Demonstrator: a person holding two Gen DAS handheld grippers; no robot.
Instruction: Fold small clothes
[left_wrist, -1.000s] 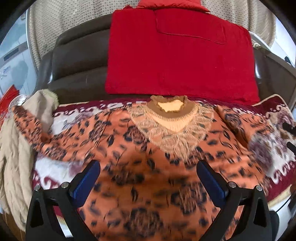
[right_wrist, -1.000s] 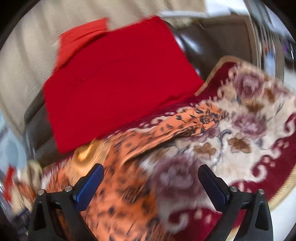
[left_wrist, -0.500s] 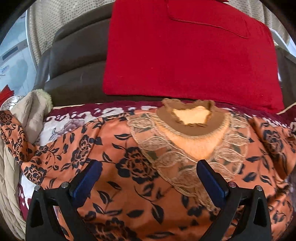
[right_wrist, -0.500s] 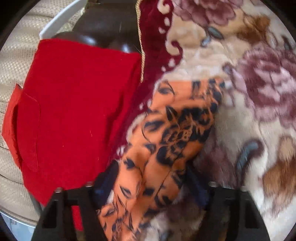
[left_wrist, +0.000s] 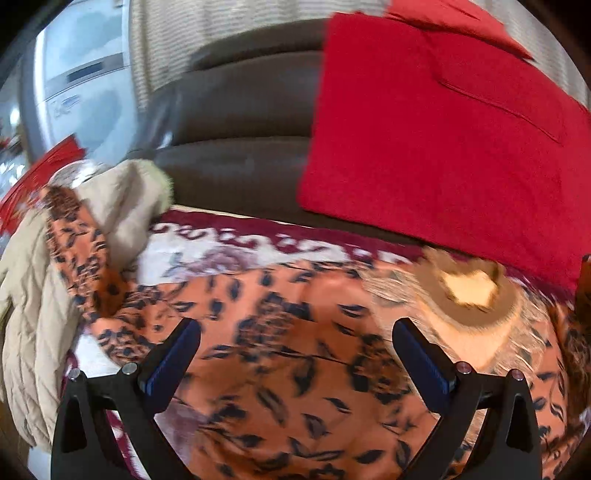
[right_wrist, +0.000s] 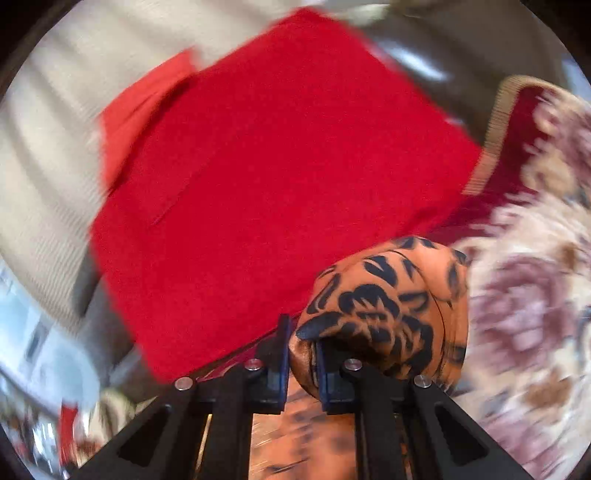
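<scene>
Right hand-held gripper (right_wrist: 301, 354) just closed on orange top's sleeve (right_wrist: 384, 314) | left hand-held gripper (left_wrist: 295, 354) wide

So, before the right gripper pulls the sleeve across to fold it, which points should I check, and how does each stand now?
1. Right gripper shut on the sleeve; its jaws have just been closing: ok.
2. Sleeve cloth bunched beyond the pads, not flat: not ok.
3. Left gripper open over the orange top, pressing nothing: ok.
4. Other sleeve lies on the beige jacket: not ok.
5. Neckline flat: cannot tell, blurred.
</scene>
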